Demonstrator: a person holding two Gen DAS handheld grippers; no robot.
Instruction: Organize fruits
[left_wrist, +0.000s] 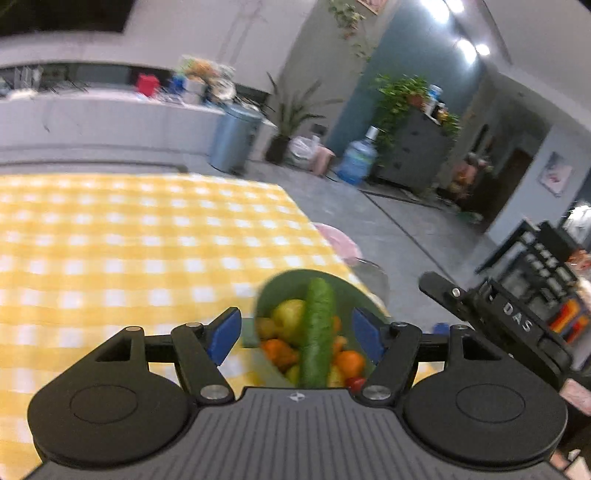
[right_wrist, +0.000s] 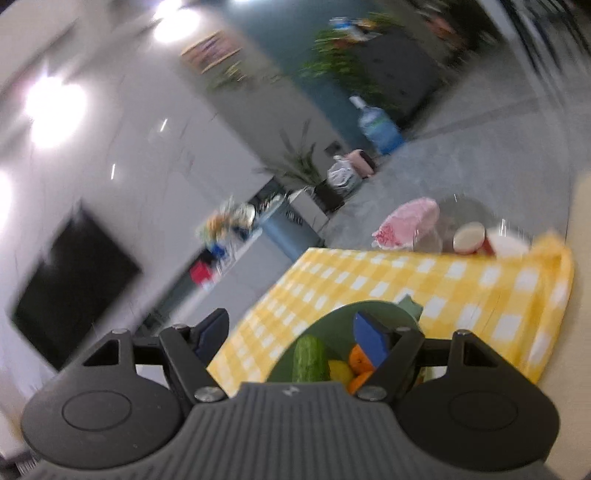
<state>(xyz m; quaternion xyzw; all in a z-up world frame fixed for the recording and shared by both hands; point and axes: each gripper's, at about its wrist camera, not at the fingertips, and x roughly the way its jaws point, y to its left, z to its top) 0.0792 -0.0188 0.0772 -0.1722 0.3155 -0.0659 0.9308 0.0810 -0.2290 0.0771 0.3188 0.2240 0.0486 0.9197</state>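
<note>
A green bowl (left_wrist: 343, 291) sits near the right edge of the yellow checked tablecloth (left_wrist: 129, 240). It holds a long green cucumber (left_wrist: 317, 332) lying over yellow fruit (left_wrist: 290, 319) and oranges (left_wrist: 351, 362). My left gripper (left_wrist: 297, 334) hovers above the bowl, open, with nothing touching its blue pads (left_wrist: 223, 336). The right wrist view shows the same bowl (right_wrist: 332, 317) with the cucumber (right_wrist: 310, 358) and an orange (right_wrist: 360, 360). My right gripper (right_wrist: 291, 336) stands open over the bowl's rim, holding nothing. The right gripper's black body (left_wrist: 509, 321) shows at the right of the left wrist view.
Past the table's right edge stand a pink stool (left_wrist: 341, 240) and a clear-backed chair (left_wrist: 373, 273). In the right wrist view a red and white cup (right_wrist: 471, 238) sits beyond the cloth's far edge. A counter, a bin (left_wrist: 236, 136) and a water jug (left_wrist: 356, 158) stand farther back.
</note>
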